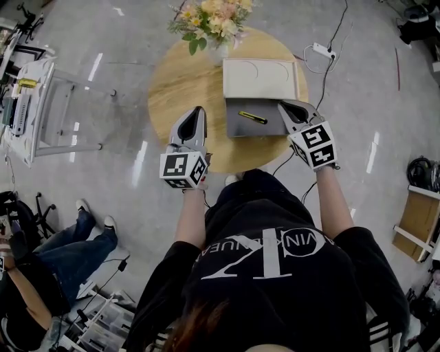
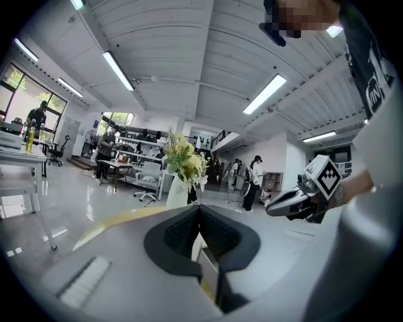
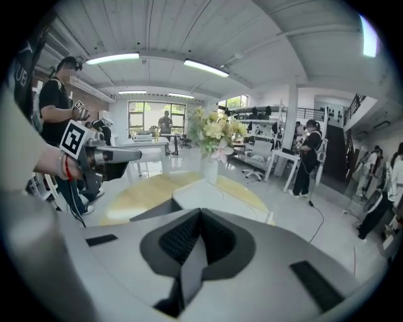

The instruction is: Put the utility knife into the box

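The yellow utility knife (image 1: 252, 117) lies inside the grey box (image 1: 237, 128) on the round wooden table (image 1: 179, 82). The box's cream lid (image 1: 260, 78) stands open behind it. My left gripper (image 1: 199, 111) hovers over the table just left of the box, shut and holding nothing. My right gripper (image 1: 284, 105) sits at the box's right edge, also shut and with nothing in it. In the left gripper view the jaws (image 2: 200, 209) meet in a closed point; the right gripper view shows the same (image 3: 200, 215), with the box lid (image 3: 211, 194) ahead.
A vase of flowers (image 1: 212, 19) stands at the table's far edge behind the box. A cable and power strip (image 1: 322, 50) lie on the floor at the right. A seated person (image 1: 62, 247) is at the lower left, and a white rack (image 1: 41, 110) at the left.
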